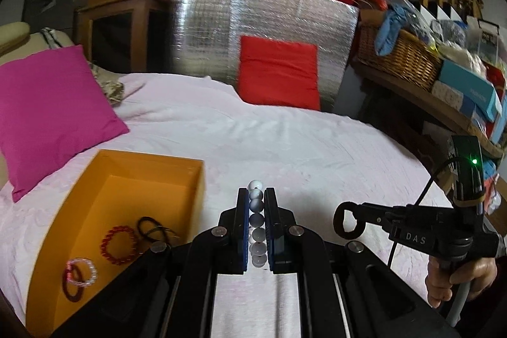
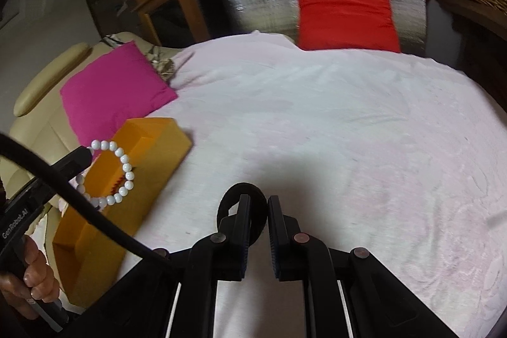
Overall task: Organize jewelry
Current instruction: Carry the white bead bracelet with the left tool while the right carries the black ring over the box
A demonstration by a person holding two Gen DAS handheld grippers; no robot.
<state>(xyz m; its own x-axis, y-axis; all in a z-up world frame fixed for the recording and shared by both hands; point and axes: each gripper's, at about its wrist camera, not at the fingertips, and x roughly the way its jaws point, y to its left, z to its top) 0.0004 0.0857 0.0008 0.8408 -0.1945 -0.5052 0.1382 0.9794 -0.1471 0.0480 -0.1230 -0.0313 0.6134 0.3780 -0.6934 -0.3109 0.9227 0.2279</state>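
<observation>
My left gripper point(image 1: 256, 195) is shut on a white bead bracelet point(image 1: 256, 211), held above the pale bed cover just right of the orange box point(image 1: 190, 176). The bracelet point(image 2: 122, 170) hangs as a ring from the left gripper point(image 2: 87, 152) in the right wrist view. Inside the box lie a red bead bracelet point(image 1: 118, 244), black hair ties point(image 1: 152, 228) and a pink and dark red bracelet pair point(image 1: 79, 276). My right gripper point(image 2: 259, 201) is shut on a black ring band point(image 2: 228, 198); it shows at the right in the left wrist view point(image 1: 345, 219).
A magenta pillow point(image 1: 47, 113) lies left of the box. A red cushion point(image 1: 279, 75) leans on a silver foil panel point(image 1: 221, 21) at the far edge. A wicker basket point(image 1: 402, 59) and boxes fill a shelf at right. The pink bed cover point(image 2: 348, 132) spreads ahead.
</observation>
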